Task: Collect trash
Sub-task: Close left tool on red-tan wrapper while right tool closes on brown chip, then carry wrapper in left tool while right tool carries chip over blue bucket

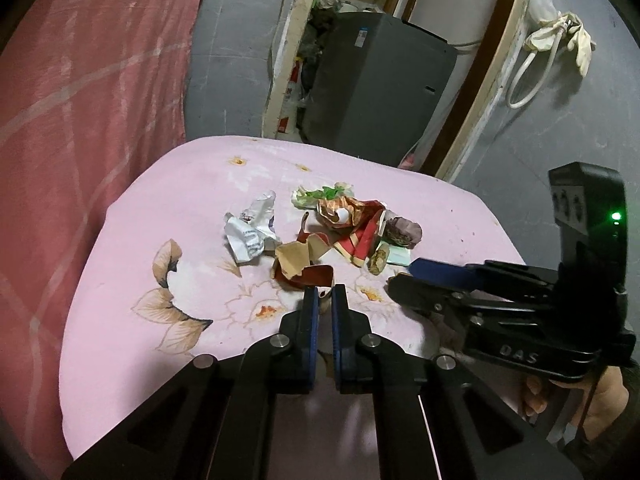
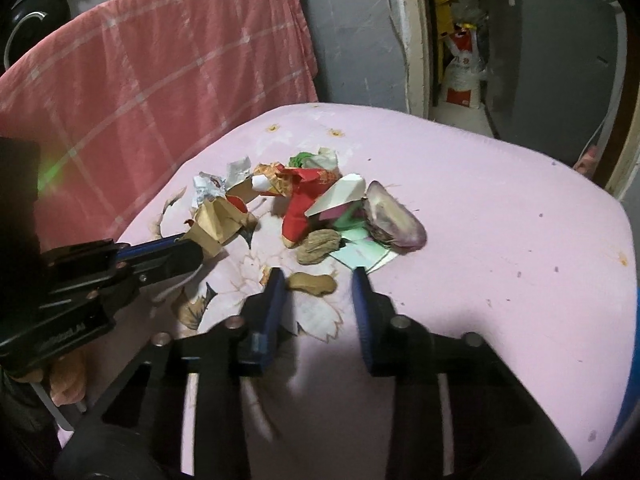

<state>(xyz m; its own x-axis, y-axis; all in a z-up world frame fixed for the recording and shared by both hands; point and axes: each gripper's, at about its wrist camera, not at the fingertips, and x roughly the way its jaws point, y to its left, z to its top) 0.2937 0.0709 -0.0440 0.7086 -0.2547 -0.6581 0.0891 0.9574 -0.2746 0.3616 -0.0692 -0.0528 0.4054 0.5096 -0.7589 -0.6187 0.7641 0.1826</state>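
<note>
- The trash pile [image 1: 320, 232] sits near the middle of a pink flowered cloth [image 1: 160, 216] over a rounded surface, with bare cloth around it on every side.
- The left gripper [image 1: 325, 294] has its fingers drawn nearly together at the near edge of a red and brown cardboard scrap [image 1: 304, 272]; a sliver of the scrap lies in the narrow gap, though I cannot tell for sure whether the pads press on it.
- In the right wrist view the left gripper [image 2: 196, 252] comes in from the left, its tip at the tan cardboard.
- The right gripper [image 2: 318, 280] has its fingers spread wide, and a peanut shell [image 2: 312, 284] lies on the cloth just beside the left finger, inside the gap, untouched.
- Past the shell lie a walnut-like shell [image 2: 318, 250], pale green paper [image 2: 360, 254] and a purple onion skin [image 2: 394, 220], close together at the right edge of the pile.
- Crumpled white and silver paper [image 1: 252, 232] lies at the left edge of the pile, apart from both grippers.
- A red wrapper [image 2: 300, 208] stands in the middle of the heap.
- The widest open cloth is to the right of the pile in the right wrist view, running to the rounded far and right edges.
- A pink checked blanket [image 2: 160, 72] hangs just beside the left edge of the cloth.
- A grey appliance [image 1: 372, 80] stands beyond the far edge, in a doorway, well apart.
</note>
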